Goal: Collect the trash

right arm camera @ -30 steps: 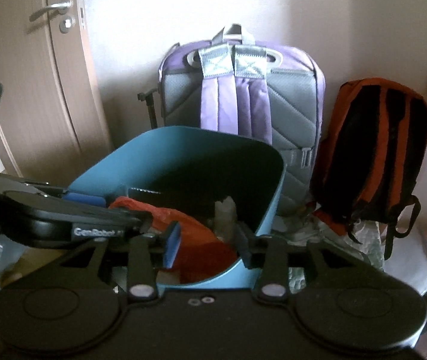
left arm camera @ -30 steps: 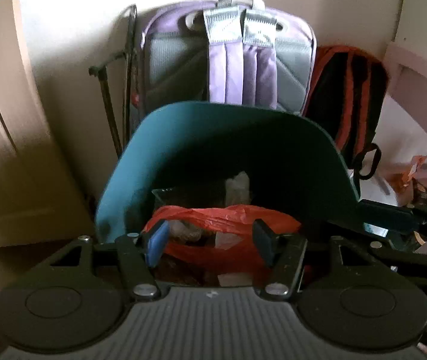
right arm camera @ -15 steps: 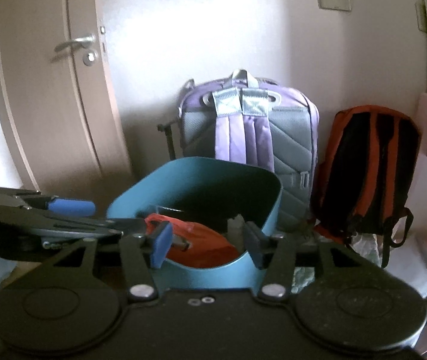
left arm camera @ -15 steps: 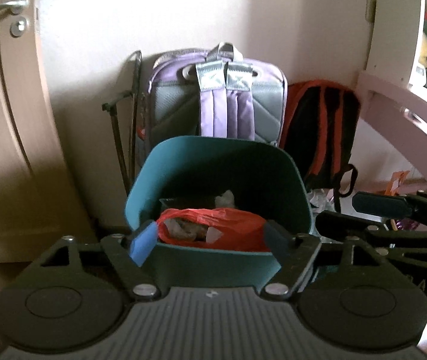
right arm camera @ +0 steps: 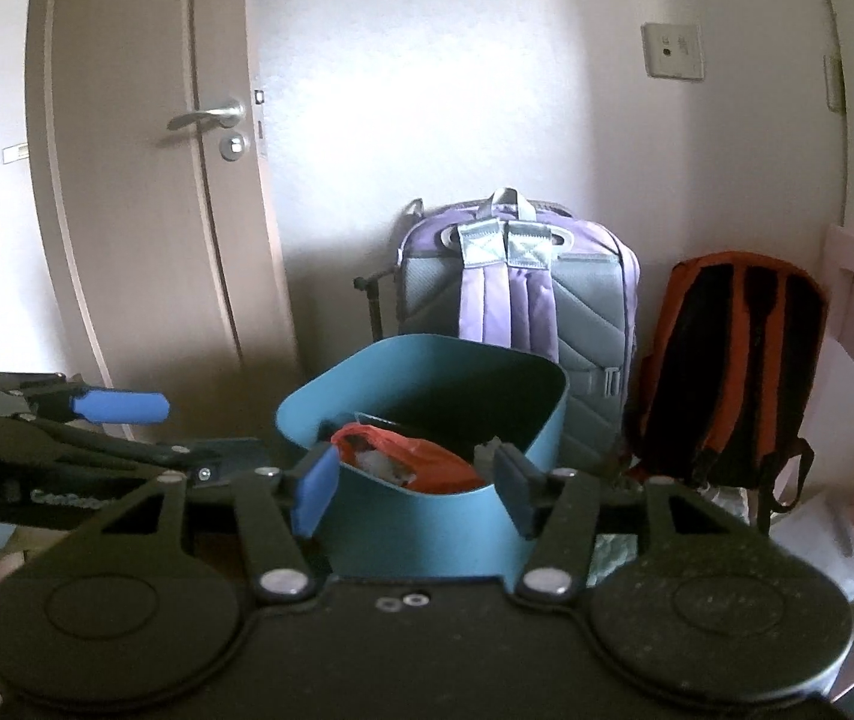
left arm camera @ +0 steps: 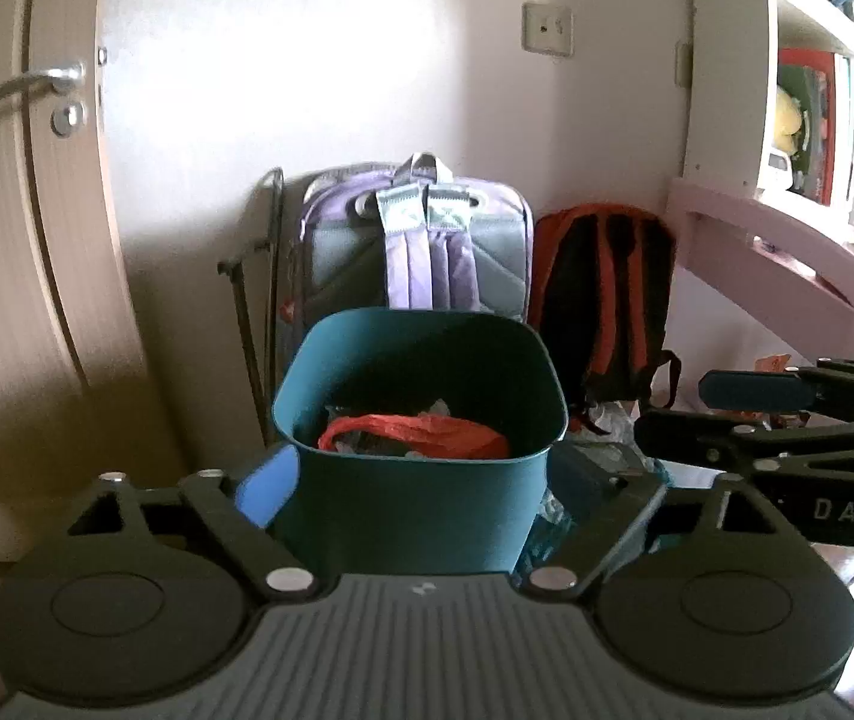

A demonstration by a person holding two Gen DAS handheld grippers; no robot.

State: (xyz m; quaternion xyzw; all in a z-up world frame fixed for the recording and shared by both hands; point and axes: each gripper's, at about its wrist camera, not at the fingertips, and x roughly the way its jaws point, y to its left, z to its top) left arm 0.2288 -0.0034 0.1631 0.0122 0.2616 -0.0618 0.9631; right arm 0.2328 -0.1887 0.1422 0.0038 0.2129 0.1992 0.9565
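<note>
While both pairs of jaws are opening with nothing gripped between them, the left gripper spreads wide and the right gripper stands a little narrower, each well back from the teal bin. That bin is smooth plastic, a rounded square tapering downward, standing on the floor near the far wall. Inside lies a crumpled red plastic bag with pale scraps. Behind it a padded purple backpack leans upright, an orange-and-black backpack to its right.
</note>
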